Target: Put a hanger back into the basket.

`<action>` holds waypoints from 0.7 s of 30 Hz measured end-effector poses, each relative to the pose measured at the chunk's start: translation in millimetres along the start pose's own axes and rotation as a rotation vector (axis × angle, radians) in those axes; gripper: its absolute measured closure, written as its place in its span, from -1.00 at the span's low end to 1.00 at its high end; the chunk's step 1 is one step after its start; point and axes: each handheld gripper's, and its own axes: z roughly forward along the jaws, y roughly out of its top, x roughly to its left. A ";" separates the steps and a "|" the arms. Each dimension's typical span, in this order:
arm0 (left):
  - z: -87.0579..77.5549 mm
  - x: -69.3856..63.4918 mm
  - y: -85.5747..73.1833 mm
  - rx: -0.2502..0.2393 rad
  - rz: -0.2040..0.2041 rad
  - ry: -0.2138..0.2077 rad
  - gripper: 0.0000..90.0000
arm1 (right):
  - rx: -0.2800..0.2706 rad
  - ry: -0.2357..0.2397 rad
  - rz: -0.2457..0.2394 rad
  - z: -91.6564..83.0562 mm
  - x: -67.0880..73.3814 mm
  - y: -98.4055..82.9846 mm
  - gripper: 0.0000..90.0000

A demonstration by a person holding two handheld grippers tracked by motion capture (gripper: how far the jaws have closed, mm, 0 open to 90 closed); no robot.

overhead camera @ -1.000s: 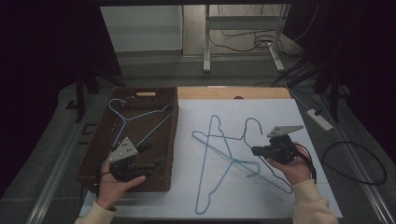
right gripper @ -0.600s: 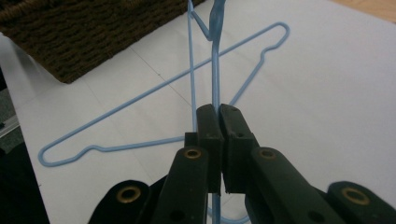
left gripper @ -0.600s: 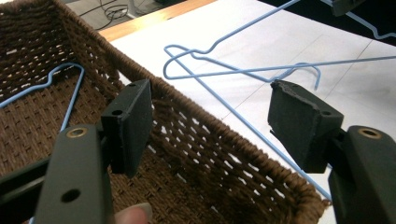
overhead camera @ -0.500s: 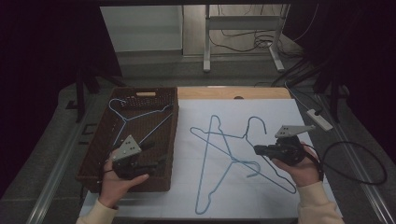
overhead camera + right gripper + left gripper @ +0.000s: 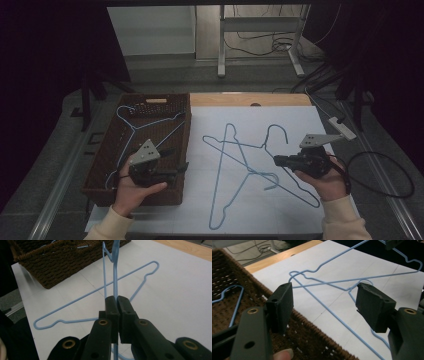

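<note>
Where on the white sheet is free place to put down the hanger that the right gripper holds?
Bare white sheet lies along the far edge and the near right corner. The middle is crowded by the crossed blue hangers; the wicker basket borders the left. The right gripper pinches one hanger.

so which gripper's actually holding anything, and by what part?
Right gripper is shut on a blue wire hanger, pinching one straight run of its wire. Left gripper is open, holding nothing.
</note>
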 end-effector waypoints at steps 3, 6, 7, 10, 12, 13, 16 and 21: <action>6.5 -0.5 9.1 0.012 0.017 -0.014 -0.30 | 0.001 0.006 -0.002 -0.4 0.5 0.4 0.96; 15.8 -0.8 22.7 0.032 0.039 -0.034 -0.30 | -0.004 0.013 -0.004 -1.9 0.8 1.1 0.96; 15.8 -0.8 22.7 0.032 0.039 -0.034 -0.30 | -0.005 0.015 -0.005 -2.5 1.0 1.3 0.96; 26.7 -1.7 37.0 0.047 0.056 -0.059 -0.30 | -0.008 0.019 -0.006 -3.8 1.5 1.7 0.96; 35.5 -1.6 45.8 0.060 0.069 -0.079 -0.30 | -0.011 0.023 -0.008 -5.6 2.2 2.1 0.96; 35.5 -1.6 45.8 0.060 0.069 -0.079 -0.30 | -0.011 0.023 -0.008 -5.6 2.2 2.1 0.96; 48.1 -1.6 54.1 0.081 0.079 -0.098 -0.30 | -0.019 0.031 -0.007 -7.3 2.4 2.2 0.96; 67.5 -1.5 61.5 0.119 0.104 -0.114 -0.30 | -0.018 0.037 -0.011 -8.0 3.3 2.8 0.96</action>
